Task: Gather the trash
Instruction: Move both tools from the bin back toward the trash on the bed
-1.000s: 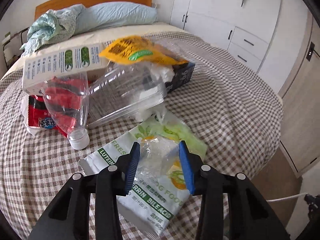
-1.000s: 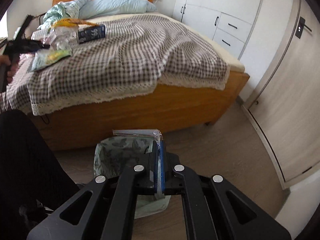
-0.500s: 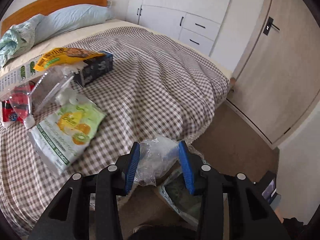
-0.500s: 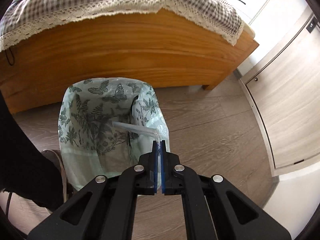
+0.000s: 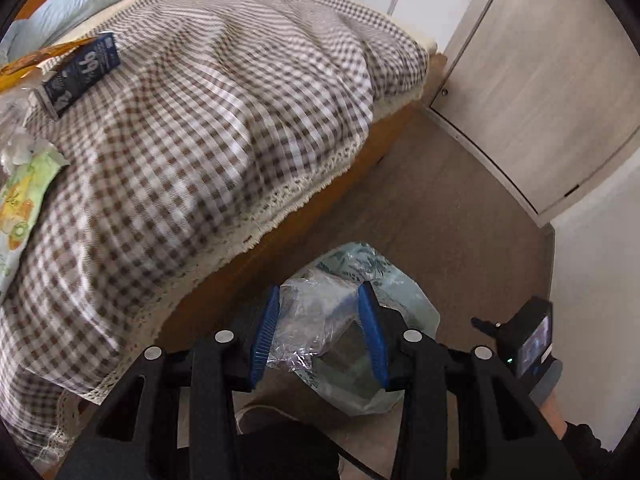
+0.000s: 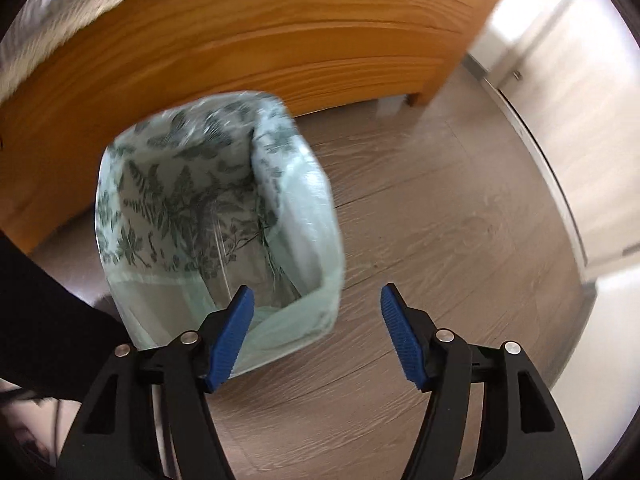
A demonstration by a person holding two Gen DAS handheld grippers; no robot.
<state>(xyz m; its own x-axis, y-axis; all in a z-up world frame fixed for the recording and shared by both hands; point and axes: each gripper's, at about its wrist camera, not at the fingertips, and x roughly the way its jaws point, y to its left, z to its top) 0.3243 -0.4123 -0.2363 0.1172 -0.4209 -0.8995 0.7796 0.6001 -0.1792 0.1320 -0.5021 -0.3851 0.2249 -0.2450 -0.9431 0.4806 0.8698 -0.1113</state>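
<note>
Both grippers are working over the liner-lined bin (image 6: pixel 216 216): the left gripper (image 5: pixel 318 336) is pinching crumpled clear plastic wrap (image 5: pixel 316 320), light, soft and slippery, best bunched mid-wad, while the right gripper (image 6: pixel 316 336) is opening, empty.

**Legible markings in the two wrist views**

Left wrist view: a dark blue carton (image 5: pixel 80 74) lying on the checked bedspread (image 5: pixel 224 120) carries a large white "99" on its upper face; the smaller white print around it is too fine to read. The green and orange pouch (image 5: pixel 24 200) at the left edge shows fruit pictures, but its lettering cannot be made out. The yellow wrapper (image 5: pixel 24 65) beside the carton bears dark print that is unreadable.

Right wrist view: no text, number or sign can be read.
</note>
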